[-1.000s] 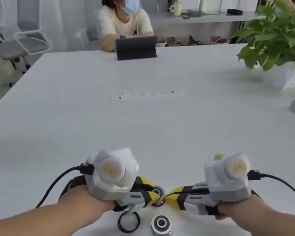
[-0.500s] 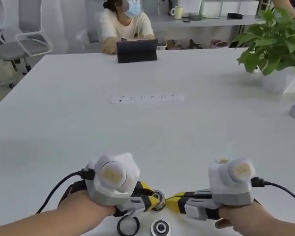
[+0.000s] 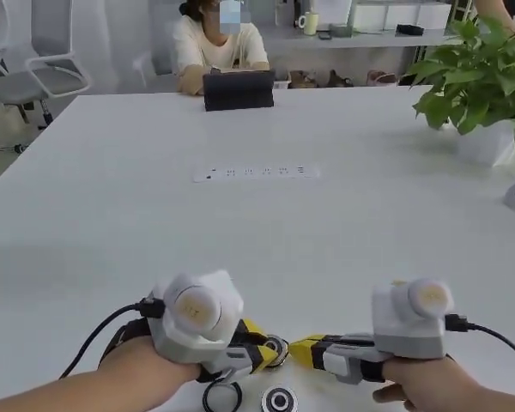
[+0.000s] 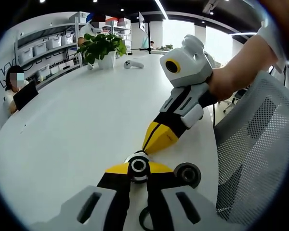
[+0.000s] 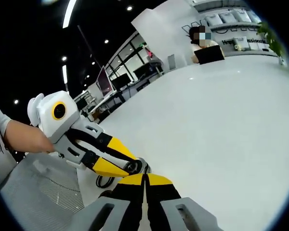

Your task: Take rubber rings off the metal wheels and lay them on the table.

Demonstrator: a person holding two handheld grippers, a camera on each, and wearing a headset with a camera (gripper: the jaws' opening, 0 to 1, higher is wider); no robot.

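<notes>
Rubber ring [image 3: 222, 396]: one black ring lies flat on the worktop [image 3: 257, 232], just behind the left jaws on the person's side.
Held wheel [image 4: 138, 165]: sits between the tips of the left jaws.
Left gripper [image 3: 266, 350]: jaws clenched on the held wheel.
Right gripper [image 5: 144, 178]: jaws pressed together, with their tips right at the held wheel's edge. Whether they pinch any rubber there cannot be told.
Second wheel [image 4: 188, 174]: lies flat on the worktop, just beside both pairs of jaws and apart from the loose ring.
</notes>
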